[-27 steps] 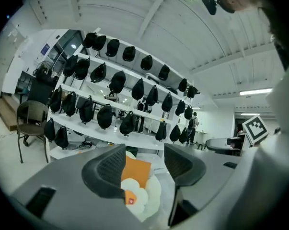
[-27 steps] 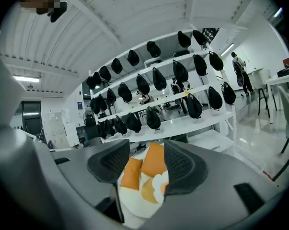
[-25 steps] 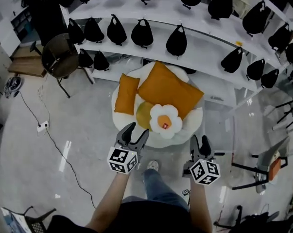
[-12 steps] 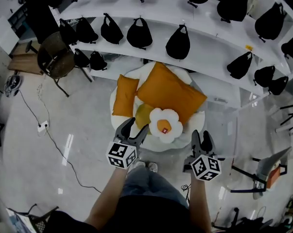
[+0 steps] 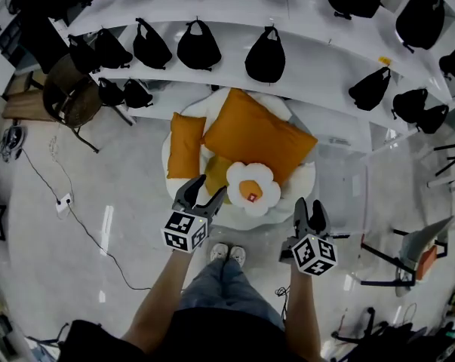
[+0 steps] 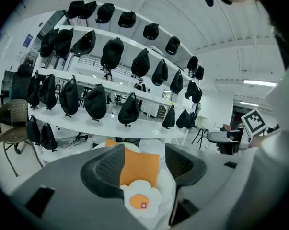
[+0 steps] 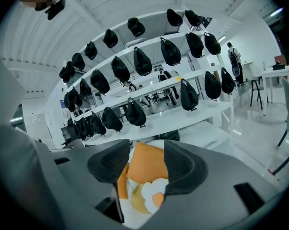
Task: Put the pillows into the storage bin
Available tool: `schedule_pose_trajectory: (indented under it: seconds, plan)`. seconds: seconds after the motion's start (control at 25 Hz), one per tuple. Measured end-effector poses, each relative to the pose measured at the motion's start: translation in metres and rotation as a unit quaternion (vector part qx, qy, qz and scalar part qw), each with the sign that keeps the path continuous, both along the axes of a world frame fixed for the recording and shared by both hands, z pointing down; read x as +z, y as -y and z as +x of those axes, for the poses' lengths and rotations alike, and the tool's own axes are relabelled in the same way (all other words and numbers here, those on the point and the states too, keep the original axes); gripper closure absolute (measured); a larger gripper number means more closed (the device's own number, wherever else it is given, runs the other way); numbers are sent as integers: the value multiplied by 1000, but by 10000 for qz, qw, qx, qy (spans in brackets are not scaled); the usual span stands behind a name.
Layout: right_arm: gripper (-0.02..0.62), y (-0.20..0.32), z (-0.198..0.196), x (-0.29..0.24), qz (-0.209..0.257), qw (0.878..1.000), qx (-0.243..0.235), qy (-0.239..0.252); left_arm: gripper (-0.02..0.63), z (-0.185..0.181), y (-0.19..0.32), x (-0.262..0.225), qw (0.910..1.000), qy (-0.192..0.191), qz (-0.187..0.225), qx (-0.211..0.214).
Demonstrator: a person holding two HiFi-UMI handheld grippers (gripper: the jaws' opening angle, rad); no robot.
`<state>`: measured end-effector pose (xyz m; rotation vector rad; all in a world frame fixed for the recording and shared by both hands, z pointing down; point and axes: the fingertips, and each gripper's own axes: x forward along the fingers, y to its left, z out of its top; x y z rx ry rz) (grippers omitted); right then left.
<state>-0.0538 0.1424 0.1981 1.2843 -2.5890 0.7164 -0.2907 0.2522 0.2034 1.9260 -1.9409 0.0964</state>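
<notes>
Pillows lie heaped on a round white seat (image 5: 302, 185) below the shelves: a large orange square pillow (image 5: 257, 136), a small orange pillow (image 5: 185, 145), a yellow-green round one (image 5: 216, 169) and a white flower-shaped pillow (image 5: 251, 188) with an orange middle. My left gripper (image 5: 200, 189) hovers open just before the heap's near edge, nothing between its jaws. My right gripper (image 5: 309, 212) is open too, held a little short of the seat's right side. The flower pillow (image 6: 142, 200) and large orange pillow (image 7: 146, 164) show between the jaws in both gripper views. No storage bin is in view.
Curved white shelves (image 5: 318, 66) with several black bags (image 5: 265, 55) stand behind the seat. A wicker chair (image 5: 65, 96) is at the left, a cable and power strip (image 5: 63, 202) on the floor, chairs (image 5: 416, 247) at the right. My shoes (image 5: 227, 255) stand close to the seat.
I have stepped closer to the seat. Both grippers have moved forward toward the pillows, the left one now reaching the heap's near edge. Neither has taken hold of anything.
</notes>
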Motion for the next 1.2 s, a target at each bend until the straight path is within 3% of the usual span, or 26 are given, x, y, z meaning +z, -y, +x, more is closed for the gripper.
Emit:
schedule_pose_trajectory:
  seconds: [0.24,0.48,0.76,0.88,0.96,1.2]
  plan:
    - [389,28,-5,90,-407,9981,-43,-468,347,-11,44,85,9979,-52,-537,368]
    - [389,75,-13,250,-754,9920,-312,-967,343,-27,109,231,9946,102,-875,545]
    - [388,103,-30,422,-1115,9818,-670,-1386,327,-38,154,392,9913,6,-1078,757]
    - [379,103,-29,485,-1343,9744,-834,-1598,292,-37,157,459,9849,-130,-1454,930]
    - [355,99,-25,517,-1522,9699,-929,-1661,275,-36,153,499,9776,-25,-1809,1077]
    - [205,85,-11,576,-2016,9620,-1088,-1483,252,-25,157,564,9568,116,-2296,1778]
